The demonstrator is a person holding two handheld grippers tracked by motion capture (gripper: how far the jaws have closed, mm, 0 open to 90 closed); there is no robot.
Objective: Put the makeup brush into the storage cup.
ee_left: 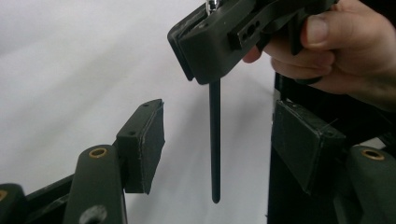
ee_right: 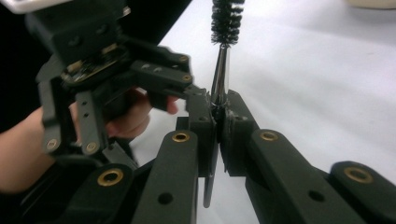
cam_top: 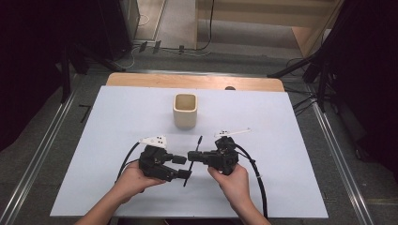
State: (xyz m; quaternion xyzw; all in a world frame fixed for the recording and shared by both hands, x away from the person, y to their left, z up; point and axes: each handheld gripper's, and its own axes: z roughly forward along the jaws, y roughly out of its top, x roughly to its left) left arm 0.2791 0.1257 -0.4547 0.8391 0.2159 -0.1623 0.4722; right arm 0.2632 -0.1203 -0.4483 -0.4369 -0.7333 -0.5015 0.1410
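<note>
Right claw (ee_right: 218,122) clamps brush (cam_top: 193,158) mid-handle — bristles point toward cup (cam_top: 185,110), long axis running away from you. Left claw (ee_left: 217,140) open, empty, straddling handle's near end above tabletop (cam_top: 281,154) — nearest for regrasp.

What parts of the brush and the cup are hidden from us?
- Brush: in the right gripper view the bristle tip is cut off by the top edge, and the right gripper's shut jaws cover the middle of the stem.
- Brush handle: in the left gripper view its upper part is hidden behind the right gripper's jaws.
- Cup: in the high view its floor is shadowed, so whether anything lies inside is unclear.
</note>
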